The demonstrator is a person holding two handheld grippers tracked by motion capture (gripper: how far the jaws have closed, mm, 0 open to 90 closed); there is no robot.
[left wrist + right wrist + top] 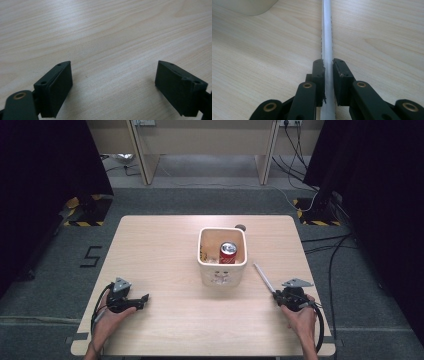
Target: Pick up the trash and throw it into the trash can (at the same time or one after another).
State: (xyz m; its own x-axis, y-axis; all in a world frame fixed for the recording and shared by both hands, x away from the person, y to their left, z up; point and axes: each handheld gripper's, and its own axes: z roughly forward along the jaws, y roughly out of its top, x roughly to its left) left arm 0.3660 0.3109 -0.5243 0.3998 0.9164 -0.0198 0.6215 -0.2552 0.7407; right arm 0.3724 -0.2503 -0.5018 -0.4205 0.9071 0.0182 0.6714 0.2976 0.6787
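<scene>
The right tool [328, 82] clamps one end of a thin white rod [326, 32] near the surface's [165, 245] right edge, so the rod could pivot or slip, while the left tool [113, 82] gapes empty.

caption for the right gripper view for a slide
Right gripper shut on a thin white stick above the light wooden table.

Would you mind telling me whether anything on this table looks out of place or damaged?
Little stands out. The red can stands upright inside the cream bin. The one oddity is the right gripper: the pad of the jaw beside the white rod has a ragged, frayed edge.
</scene>
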